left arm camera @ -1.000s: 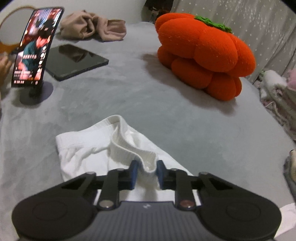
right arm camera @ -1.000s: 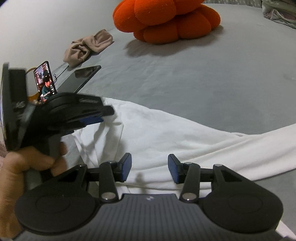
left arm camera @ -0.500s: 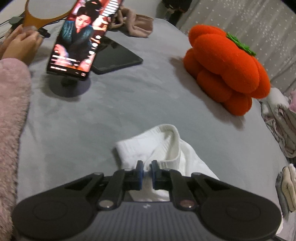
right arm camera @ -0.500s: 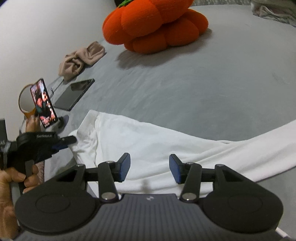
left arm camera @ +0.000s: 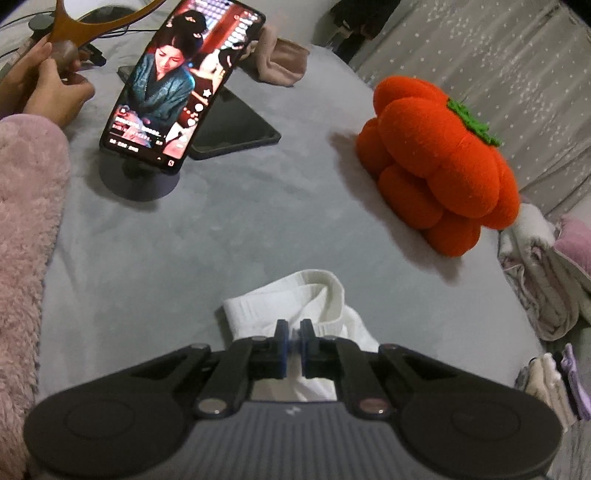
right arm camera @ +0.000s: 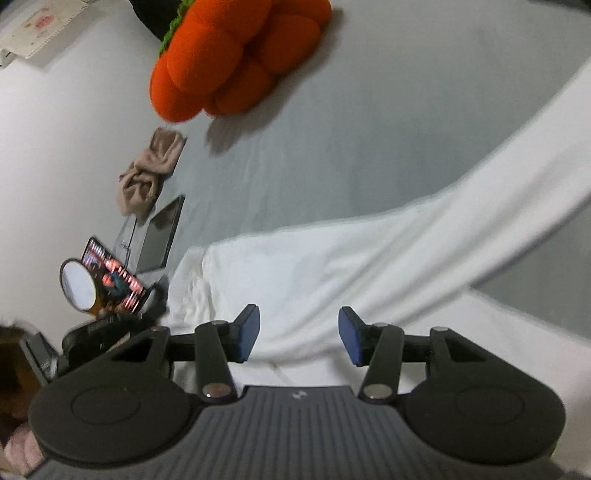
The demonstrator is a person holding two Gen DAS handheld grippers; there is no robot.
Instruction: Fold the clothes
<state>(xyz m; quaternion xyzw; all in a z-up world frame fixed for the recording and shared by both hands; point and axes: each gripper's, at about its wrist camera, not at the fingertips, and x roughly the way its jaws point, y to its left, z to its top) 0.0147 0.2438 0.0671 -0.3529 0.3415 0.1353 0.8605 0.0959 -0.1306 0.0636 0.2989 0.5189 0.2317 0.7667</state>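
Left wrist view showed the left hand-held gripper (left arm camera: 291,345) pinched nearly shut, its blue pads (left arm camera: 282,345) clamped on a fold of the white ribbed-cuff garment (left arm camera: 295,302), which lay bunched on the grey plush bed cover (left arm camera: 221,229) just ahead of the fingertips. Beyond the cloth, well apart to the right, sat the orange plush pumpkin cushion with a green stalk (left arm camera: 439,162). Farther off on the left stood a lit smartphone on a round dark stand (left arm camera: 181,81), with a flat black tablet (left arm camera: 236,127) lying behind it and a crumpled beige cloth (left arm camera: 280,62) past that. At the left edge a pink fluffy sleeve (left arm camera: 26,229) showed, and a person's bare hand (left arm camera: 51,88) held a wooden-framed hand mirror (left arm camera: 85,22). Folded pale clothes (left arm camera: 543,266) were piled at the right edge.

Right wrist view, tilted and somewhat blurred, showed the right hand-held gripper (right arm camera: 298,334) about half open, gripping nothing, its blue pads (right arm camera: 349,336) poised over the same white garment (right arm camera: 332,273), which spread across the bed with one long sleeve running up toward the right. The left gripper's dark body was partly visible at the lower left, beside the phone (right arm camera: 114,280) and mirror (right arm camera: 77,284). The tablet (right arm camera: 160,236), beige cloth (right arm camera: 151,170) and orange cushion (right arm camera: 236,51) lay farther off.
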